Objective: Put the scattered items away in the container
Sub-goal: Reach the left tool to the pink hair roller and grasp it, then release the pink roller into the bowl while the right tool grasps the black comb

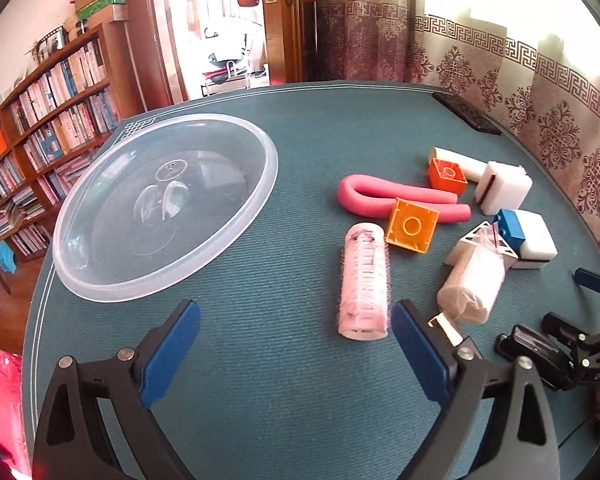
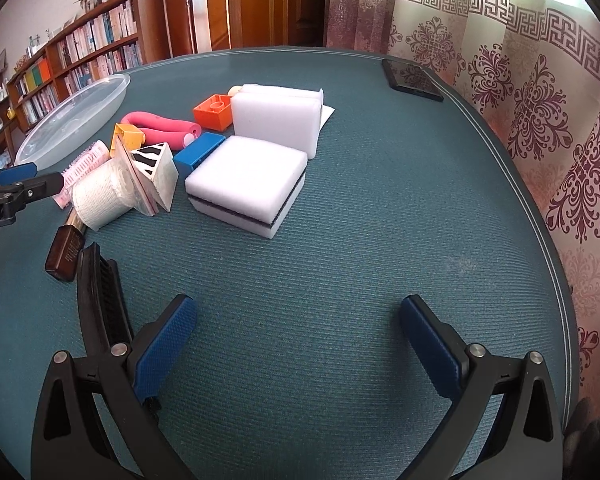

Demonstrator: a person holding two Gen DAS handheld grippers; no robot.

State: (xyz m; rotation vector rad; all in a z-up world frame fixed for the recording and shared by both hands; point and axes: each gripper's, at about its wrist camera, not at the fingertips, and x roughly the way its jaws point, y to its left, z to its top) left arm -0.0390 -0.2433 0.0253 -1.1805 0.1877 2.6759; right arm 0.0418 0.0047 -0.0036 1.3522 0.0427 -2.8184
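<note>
The clear container (image 1: 168,208) sits empty at left on the surface (image 1: 284,360). The left tongs (image 1: 296,354) and right tongs (image 2: 298,346) hang released, holding nothing. Nothing is tidied yet; the pink netted roll (image 1: 365,285) looks nearest to grab.

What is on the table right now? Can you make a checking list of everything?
Surface: teal woven table cover, dry, no spills seen.
Job's things: clear plastic container empty; pink foam tube, pink hair roller, orange block, yellow block, blue block, two white sponges, gauze roll, all loose beside it.
Clutter: black phone at the far edge.
Grippers: left gripper and right gripper open, holding nothing.
Cables: nothing seen.
Surroundings: bookshelf, patterned curtain.
</note>
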